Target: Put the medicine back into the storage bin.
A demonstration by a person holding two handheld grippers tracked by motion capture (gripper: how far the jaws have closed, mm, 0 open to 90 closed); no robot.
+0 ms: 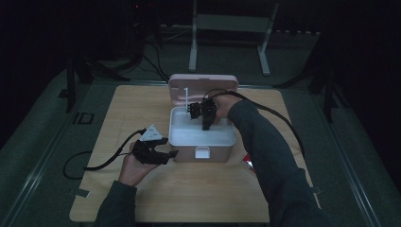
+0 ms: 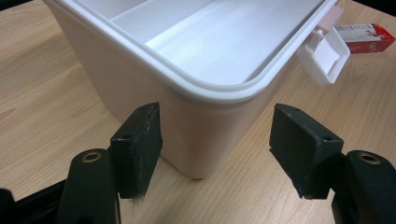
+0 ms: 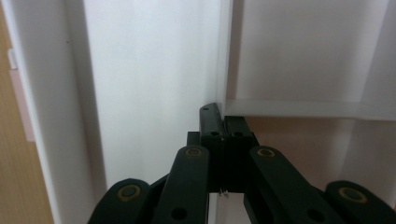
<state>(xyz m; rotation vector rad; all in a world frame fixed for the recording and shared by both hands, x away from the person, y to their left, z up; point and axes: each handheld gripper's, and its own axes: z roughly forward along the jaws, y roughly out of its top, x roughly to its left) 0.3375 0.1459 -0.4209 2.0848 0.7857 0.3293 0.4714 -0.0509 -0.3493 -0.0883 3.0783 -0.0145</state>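
Wooden table (image 1: 198, 189), left gripper (image 2: 217, 147) straddling box (image 2: 187, 130) corner

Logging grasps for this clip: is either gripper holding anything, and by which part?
The right gripper is shut on the top edge of the white tray divider inside the box. The left gripper, open at the box's corner, holds nothing.

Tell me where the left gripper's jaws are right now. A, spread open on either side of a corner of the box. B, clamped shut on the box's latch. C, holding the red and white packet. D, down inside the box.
A: in the left gripper view the left gripper has its jaws wide apart, and a corner of the white box sits between them without touching them.
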